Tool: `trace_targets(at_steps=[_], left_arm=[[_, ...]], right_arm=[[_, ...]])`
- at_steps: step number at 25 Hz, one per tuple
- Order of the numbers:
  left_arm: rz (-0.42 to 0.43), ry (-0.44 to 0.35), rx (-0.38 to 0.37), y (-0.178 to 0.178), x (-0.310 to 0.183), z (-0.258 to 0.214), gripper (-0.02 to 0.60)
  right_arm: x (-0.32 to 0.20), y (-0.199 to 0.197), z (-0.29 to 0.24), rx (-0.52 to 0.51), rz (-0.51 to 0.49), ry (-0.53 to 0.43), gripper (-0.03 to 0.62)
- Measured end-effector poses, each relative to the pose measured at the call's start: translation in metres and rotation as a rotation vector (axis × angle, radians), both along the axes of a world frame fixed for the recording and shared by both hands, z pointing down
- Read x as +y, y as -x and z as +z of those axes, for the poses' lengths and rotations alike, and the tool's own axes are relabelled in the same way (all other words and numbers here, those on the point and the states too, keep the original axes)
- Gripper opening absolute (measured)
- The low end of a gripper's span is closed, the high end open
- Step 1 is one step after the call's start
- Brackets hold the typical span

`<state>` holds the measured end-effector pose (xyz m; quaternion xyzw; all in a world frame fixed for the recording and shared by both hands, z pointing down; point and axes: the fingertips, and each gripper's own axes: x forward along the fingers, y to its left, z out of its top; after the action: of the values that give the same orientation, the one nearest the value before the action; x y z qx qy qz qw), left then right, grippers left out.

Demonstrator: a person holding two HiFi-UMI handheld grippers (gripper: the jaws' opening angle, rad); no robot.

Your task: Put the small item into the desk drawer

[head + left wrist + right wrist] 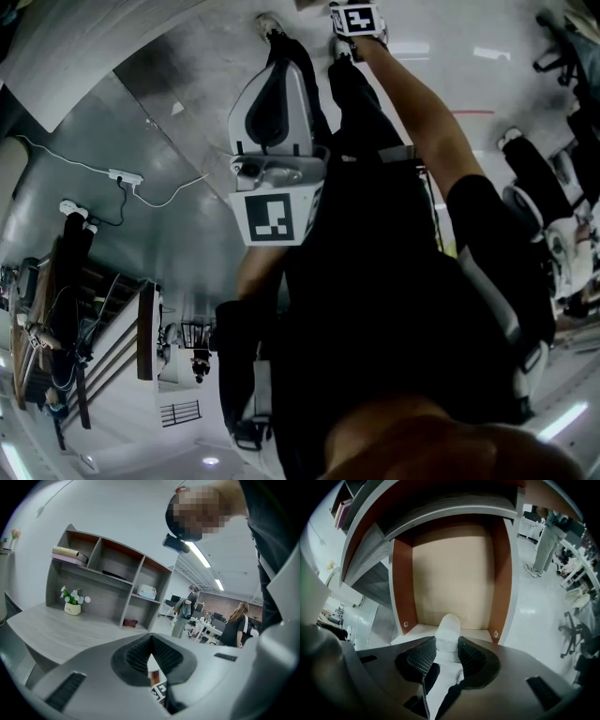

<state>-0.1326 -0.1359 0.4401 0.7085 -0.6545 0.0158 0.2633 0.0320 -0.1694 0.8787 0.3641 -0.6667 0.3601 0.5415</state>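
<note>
In the right gripper view my right gripper point(446, 645) is shut on the small item point(448, 629), a white roll that sticks out past the dark ribbed pads. It is held over the front of the open desk drawer point(457, 573), which has a tan bottom and red-brown side walls. Nothing else shows in the drawer. In the left gripper view my left gripper point(150, 654) is shut with nothing between its jaws, away from the drawer. The head view shows the left gripper point(275, 112) near my legs and only the marker cube of the right gripper point(357, 19).
A grey desk top point(56, 630) carries an open shelf unit point(108, 578) with books point(68, 552), a small box point(147, 591) and a flower pot point(71, 603). Two people point(185, 611) point(234, 623) stand at office desks behind. A power strip point(125, 176) lies on the floor.
</note>
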Motion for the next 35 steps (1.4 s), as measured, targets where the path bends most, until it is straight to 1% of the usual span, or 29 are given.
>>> trace_targets(at_steps=[11,16,24,27,28,29,31,35], left_arm=[[-0.015,-0.004,-0.001,0.004,0.01,-0.004,-0.003],[-0.016,-0.012,-0.003,0.004,0.012,-0.004,-0.005],[-0.006,-0.048,-0.006,-0.006,0.017,-0.021,-0.004],[-0.002,-0.069,-0.011,-0.01,0.02,-0.029,-0.003],[0.0,-0.075,-0.014,-0.013,0.022,-0.032,-0.004],[0.002,-0.081,-0.017,-0.015,0.023,-0.035,-0.003],[0.002,-0.095,-0.021,-0.021,0.027,-0.045,-0.005],[-0.004,-0.118,-0.018,-0.032,0.035,-0.062,-0.003]], right_arm=[[0.0,0.003,0.003,-0.005,0.03,0.012,0.14],[0.0,0.001,-0.001,-0.003,0.032,-0.001,0.144],[0.003,-0.002,-0.033,-0.02,0.055,-0.033,0.146],[0.007,-0.002,-0.047,-0.045,0.078,-0.033,0.144],[0.009,-0.003,-0.052,-0.058,0.084,-0.036,0.141],[0.009,-0.004,-0.059,-0.068,0.084,-0.046,0.12],[0.01,-0.009,-0.074,-0.078,0.077,-0.07,0.056],[0.009,-0.015,-0.106,-0.111,0.075,-0.104,0.022]])
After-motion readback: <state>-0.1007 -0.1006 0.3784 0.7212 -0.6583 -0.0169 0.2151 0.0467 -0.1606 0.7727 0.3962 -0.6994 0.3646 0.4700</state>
